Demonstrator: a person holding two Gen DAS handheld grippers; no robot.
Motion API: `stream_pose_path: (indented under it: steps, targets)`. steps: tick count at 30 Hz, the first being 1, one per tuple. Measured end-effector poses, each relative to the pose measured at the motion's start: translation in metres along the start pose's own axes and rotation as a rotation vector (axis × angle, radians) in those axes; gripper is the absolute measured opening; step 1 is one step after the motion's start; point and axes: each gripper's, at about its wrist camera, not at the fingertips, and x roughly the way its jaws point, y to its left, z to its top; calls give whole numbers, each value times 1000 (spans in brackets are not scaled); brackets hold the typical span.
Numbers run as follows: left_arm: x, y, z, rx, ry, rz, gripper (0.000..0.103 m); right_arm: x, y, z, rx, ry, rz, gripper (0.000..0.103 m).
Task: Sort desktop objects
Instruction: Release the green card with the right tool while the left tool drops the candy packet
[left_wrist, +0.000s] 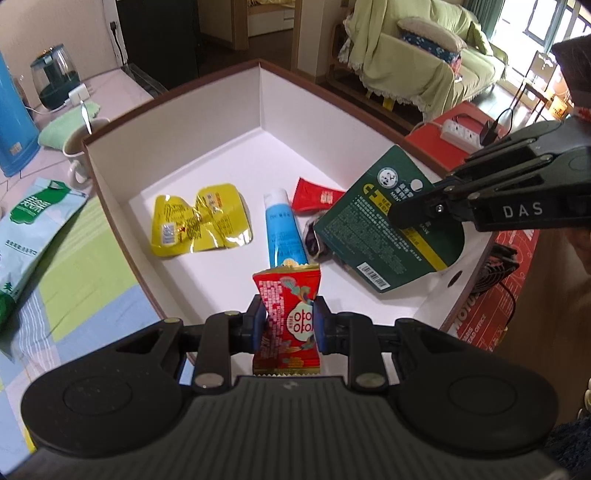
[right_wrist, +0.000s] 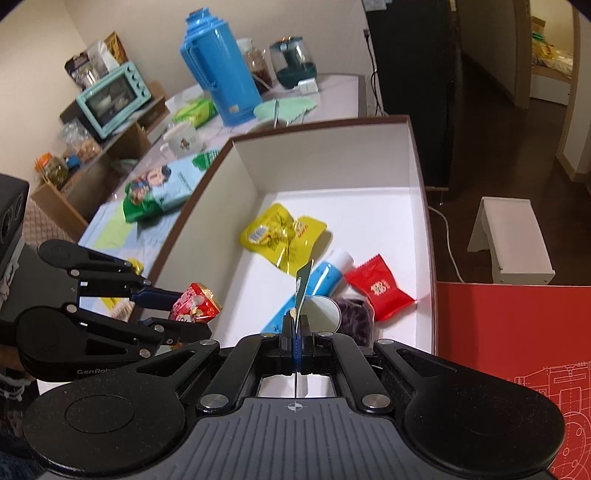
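Note:
My left gripper (left_wrist: 289, 318) is shut on a red snack packet (left_wrist: 291, 295), which stands upright over the near edge of a white box (left_wrist: 207, 122). My right gripper (left_wrist: 399, 216) comes in from the right, shut on a dark green blister card (left_wrist: 369, 236) tilted over the box. In the right wrist view that card (right_wrist: 303, 280) shows edge-on between the shut jaws of the right gripper (right_wrist: 296, 326). The left gripper (right_wrist: 192, 314) holds the red packet (right_wrist: 197, 302) at the box's left wall (right_wrist: 325, 158). Yellow foil packets (left_wrist: 199, 221), a blue tube (left_wrist: 282, 229), a red sachet (left_wrist: 314, 195) and a dark purple wrapper (right_wrist: 352, 314) lie inside.
Left of the box lie a green-and-white bag (left_wrist: 29, 229) and a mug (left_wrist: 75, 155). Further back stand a blue thermos (right_wrist: 218, 74) and a mint toaster oven (right_wrist: 114, 98). A red carton (right_wrist: 517, 350) borders the box on the right. A power strip (left_wrist: 461, 133) lies beyond.

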Motion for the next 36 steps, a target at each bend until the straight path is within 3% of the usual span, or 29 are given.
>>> stream_pose_path:
  steps: [16, 36]
  targets:
    - [30, -7, -3, -10, 61, -12, 22, 23, -2, -3, -64, 73, 15, 0]
    - [36, -12, -5, -2, 87, -21, 26, 33, 9, -6, -191, 103, -23, 0]
